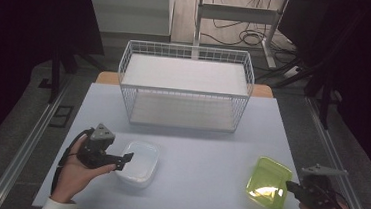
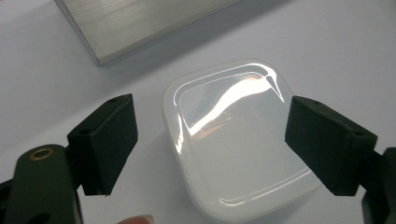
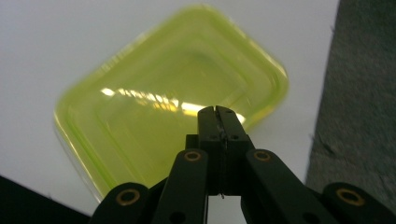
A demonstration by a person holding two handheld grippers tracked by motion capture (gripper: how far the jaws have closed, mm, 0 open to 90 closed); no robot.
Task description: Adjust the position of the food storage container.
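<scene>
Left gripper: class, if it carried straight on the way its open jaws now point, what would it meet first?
Most likely the clear white container: the left gripper points down at it with jaws spread either side. How far above it sits is unclear.

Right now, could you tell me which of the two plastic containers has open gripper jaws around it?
The white container, front left; the left gripper straddles it with jaws apart. The green container sits beside the shut right gripper.

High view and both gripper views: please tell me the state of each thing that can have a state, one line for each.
Left gripper: open, jaws wide apart on either side of the white container, not touching it.
Right gripper: shut, empty, over the green container.
White container: on the table, no lid, empty.
Green container: on the table, no lid, empty.
Wire basket: upright on the table, empty.
</scene>
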